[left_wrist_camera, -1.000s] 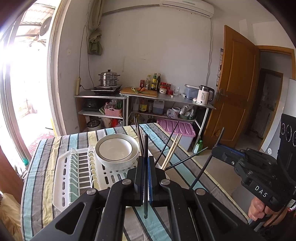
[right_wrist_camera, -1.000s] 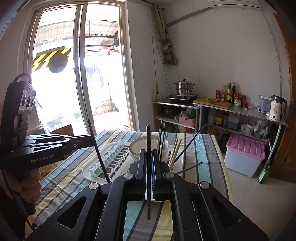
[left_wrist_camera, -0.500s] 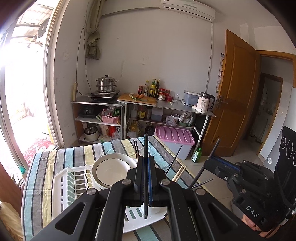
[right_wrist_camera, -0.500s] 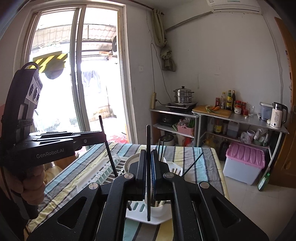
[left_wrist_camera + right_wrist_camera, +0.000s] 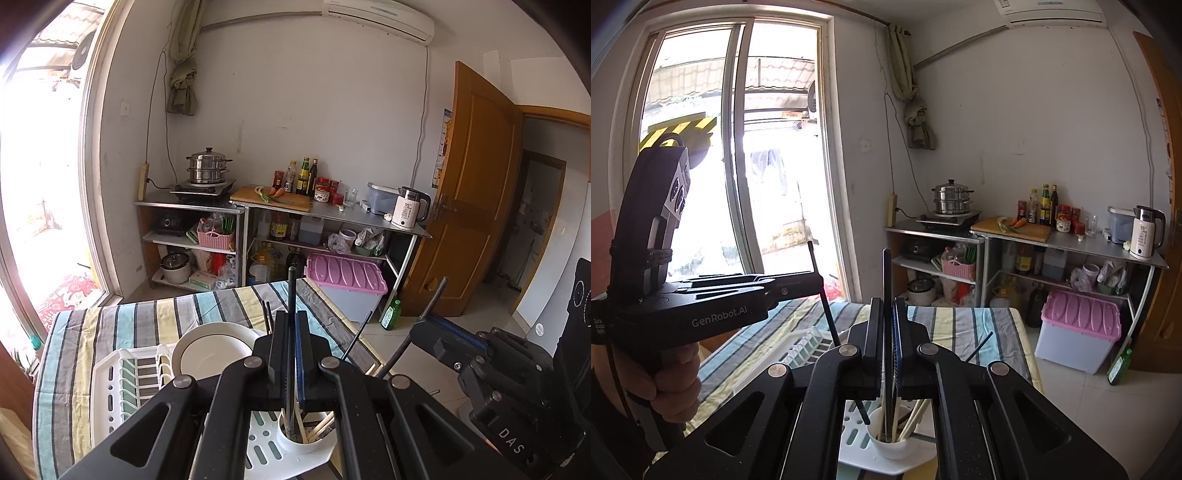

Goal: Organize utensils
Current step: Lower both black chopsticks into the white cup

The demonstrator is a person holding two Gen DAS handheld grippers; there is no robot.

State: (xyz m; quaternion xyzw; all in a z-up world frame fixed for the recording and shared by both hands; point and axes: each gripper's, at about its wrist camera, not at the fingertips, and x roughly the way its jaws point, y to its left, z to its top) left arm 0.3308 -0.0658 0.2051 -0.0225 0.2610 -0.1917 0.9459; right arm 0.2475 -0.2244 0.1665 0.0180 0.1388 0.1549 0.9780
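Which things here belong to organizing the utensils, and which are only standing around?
Part of the job:
- left gripper, shut on a black chopstick
- right gripper, shut on another black chopstick
- white utensil cup holding wooden chopsticks
- white dish rack

Just standing around:
- white bowl
- steamer pot
- kettle
- pink-lidded bin
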